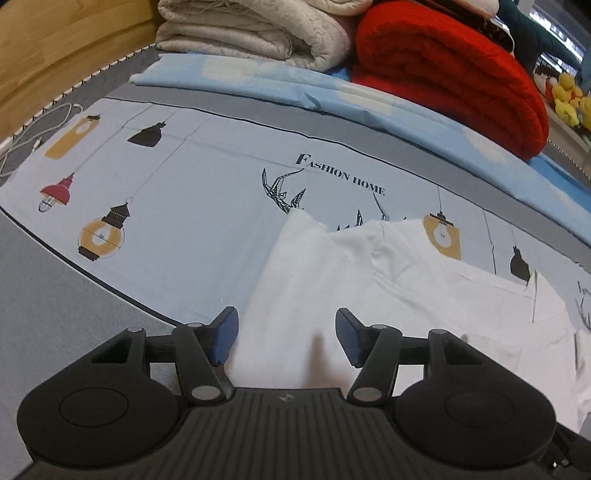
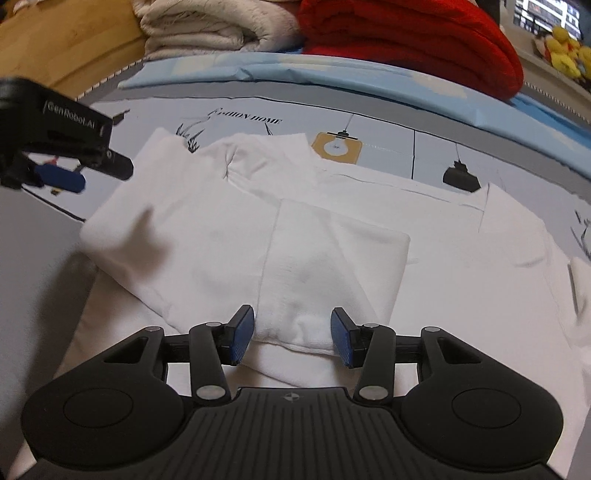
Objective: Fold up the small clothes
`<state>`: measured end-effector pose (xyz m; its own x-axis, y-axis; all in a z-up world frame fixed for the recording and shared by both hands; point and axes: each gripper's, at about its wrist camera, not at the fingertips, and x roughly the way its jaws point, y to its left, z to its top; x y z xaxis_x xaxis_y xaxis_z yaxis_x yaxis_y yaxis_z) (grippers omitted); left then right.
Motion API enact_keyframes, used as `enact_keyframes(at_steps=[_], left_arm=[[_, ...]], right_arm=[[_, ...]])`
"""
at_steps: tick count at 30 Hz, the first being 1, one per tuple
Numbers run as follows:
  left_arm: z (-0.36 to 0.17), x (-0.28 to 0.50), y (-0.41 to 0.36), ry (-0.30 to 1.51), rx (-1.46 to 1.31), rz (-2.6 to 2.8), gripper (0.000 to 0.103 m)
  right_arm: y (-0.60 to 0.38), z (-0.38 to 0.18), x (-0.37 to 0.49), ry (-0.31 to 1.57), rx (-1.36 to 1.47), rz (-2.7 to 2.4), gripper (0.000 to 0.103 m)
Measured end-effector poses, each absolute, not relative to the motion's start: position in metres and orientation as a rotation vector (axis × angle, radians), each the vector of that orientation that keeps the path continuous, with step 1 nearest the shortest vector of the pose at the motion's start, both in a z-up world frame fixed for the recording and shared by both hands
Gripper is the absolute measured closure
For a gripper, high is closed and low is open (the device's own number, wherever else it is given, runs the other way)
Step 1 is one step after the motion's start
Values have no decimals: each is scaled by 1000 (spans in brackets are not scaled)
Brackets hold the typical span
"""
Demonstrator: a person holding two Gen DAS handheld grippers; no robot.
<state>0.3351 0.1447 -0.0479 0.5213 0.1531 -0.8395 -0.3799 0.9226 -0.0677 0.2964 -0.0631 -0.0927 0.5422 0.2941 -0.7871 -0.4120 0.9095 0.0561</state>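
In the right wrist view, at 9–10 o'clock, the left gripper (image 2: 61,177) hangs w/ one blue pad showing; its own view shows the jaws standing apart over the near edge of the white cotton garment (image 1: 332,280), nothing pinched betw. them. The garment lies flat on the pale blue printed bed sheet w/ lamp and antler motifs (image 1: 177,177), its body spreading from centre toward 3 o'clock. Across the middle, a side panel and what looks like a sleeve are laid inward over the body, so the first folds seem done; edges are fairly crisp, w/ a soft crease near the collar area at 12 o'clock. Judging by that, the task is approx. halfway: a lengthwise or crosswise fold is prob. left, plus tidying. At 6 o'clock the right gripper (image 2: 293,341) has its ribbed blue pads parted either side of the folded edge, cloth betw. them but not pressed. Fabric reads thin, matte, limp knit; likely to sag if lifted by one corner. Beyond, at 12 o'clock, sits a cream plush folded blanket (image 2: 207,26); at 1–2 o'clock a red fuzzy folded blanket (image 2: 413,40), thick and rounded; far right, yellow plush toys (image 2: 565,48).
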Motion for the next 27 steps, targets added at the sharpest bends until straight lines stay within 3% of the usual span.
enact_keyframes(at_steps=[1,3,5,6,14,22,24,27], left_arm=[[-48,336,144,976,-245,322,37],[-48,336,141,978,-223,318,35],[-49,337,139,978,-214,315,35],[-48,337,139,977,-214,313,34],[-41,336,151,942,-251,343,34],[-38,337,164,922,-291,389,34],[-39,338,163,924,-290,386,34],[-42,338,162,930,-296,383,34]], right_arm=[[-62,-94,297,905,-149,416,57],[-62,-97,300,913,-155,406,68],[-66,-97,301,914,-126,417,95],[-68,-94,301,903,-108,411,101],[-149,-41,300,643,217,211,103],[-262,-34,293,496,487,-148,103],[-277,-37,291,492,512,-197,103],[-286,-59,303,632,616,-115,100]])
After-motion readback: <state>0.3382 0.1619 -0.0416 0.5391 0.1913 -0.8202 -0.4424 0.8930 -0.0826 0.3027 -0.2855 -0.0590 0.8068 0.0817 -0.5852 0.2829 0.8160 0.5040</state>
